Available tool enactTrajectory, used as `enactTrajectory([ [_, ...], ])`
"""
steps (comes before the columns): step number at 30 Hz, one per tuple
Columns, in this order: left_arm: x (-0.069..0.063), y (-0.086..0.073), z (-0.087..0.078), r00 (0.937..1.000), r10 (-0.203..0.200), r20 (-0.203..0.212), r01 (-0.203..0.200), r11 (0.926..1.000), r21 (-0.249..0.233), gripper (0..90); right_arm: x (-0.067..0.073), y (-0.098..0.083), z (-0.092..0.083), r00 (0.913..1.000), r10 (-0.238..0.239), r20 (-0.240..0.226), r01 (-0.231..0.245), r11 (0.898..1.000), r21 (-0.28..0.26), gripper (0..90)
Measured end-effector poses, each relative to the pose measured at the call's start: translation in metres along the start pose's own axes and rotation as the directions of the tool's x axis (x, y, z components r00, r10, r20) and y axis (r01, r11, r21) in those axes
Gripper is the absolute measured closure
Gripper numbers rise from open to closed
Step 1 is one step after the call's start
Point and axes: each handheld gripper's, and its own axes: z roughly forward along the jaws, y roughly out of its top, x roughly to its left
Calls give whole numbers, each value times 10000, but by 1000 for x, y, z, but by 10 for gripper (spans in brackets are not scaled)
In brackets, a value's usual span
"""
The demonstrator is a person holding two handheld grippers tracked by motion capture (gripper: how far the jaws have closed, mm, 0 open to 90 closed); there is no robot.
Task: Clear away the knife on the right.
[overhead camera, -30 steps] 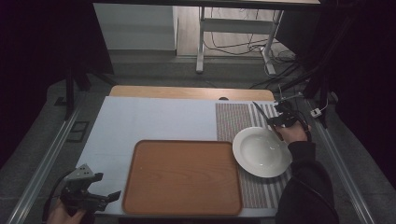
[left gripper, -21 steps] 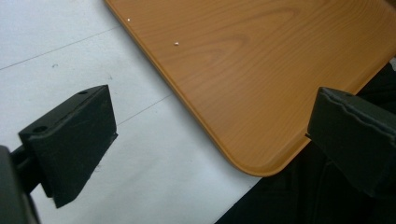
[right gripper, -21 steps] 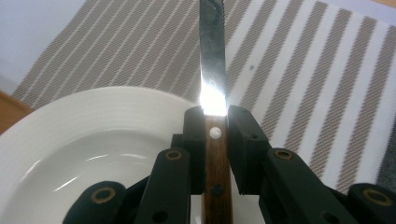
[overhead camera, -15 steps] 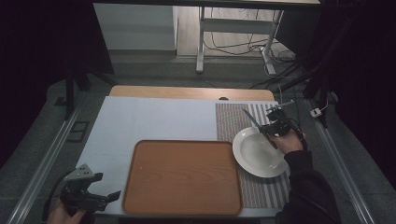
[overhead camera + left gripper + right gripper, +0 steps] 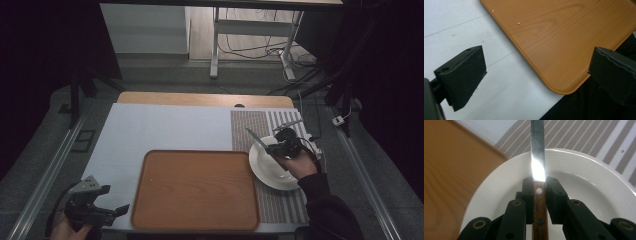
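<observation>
Clamping the brown wooden handle of a steel-bladed table knife point(image 5: 538, 170), the right gripper point(image 5: 539, 185) has its 2 black jaws pressed against the handle's sides, with the blade running forward from them. The knife hangs over the round white plate point(image 5: 599, 195), its blade crossing the plate's far rim toward the grey-and-white striped placemat point(image 5: 574, 135). In the high view the right gripper point(image 5: 278, 145) is over the plate point(image 5: 272, 175), which lies on the placemat point(image 5: 252, 125) just beside the right edge of the rounded rectangular brown wooden tray point(image 5: 195, 190).

The left gripper point(image 5: 107, 212) is at the table's near left corner, its 2 jaws spread wide with nothing between them. Its own view shows the tray's rounded near corner point(image 5: 564, 50) between the jaws, over the pale blue table cover point(image 5: 474, 30), with open cover to the left.
</observation>
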Motion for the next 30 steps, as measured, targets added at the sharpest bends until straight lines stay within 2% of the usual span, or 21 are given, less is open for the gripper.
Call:
enactTrajectory([
  [17, 0, 0, 1, 10000, -18, -22, 18, 10000, 14, 16, 62, -9, -7, 9926, -1019, -661, 1018, 9948, -46, 781],
  [30, 0, 1, 1, 10000, 14, -30, -14, 10000, 49, 16, 115, -12, 0, 9734, -1870, -1323, 1901, 9817, 108, 781],
])
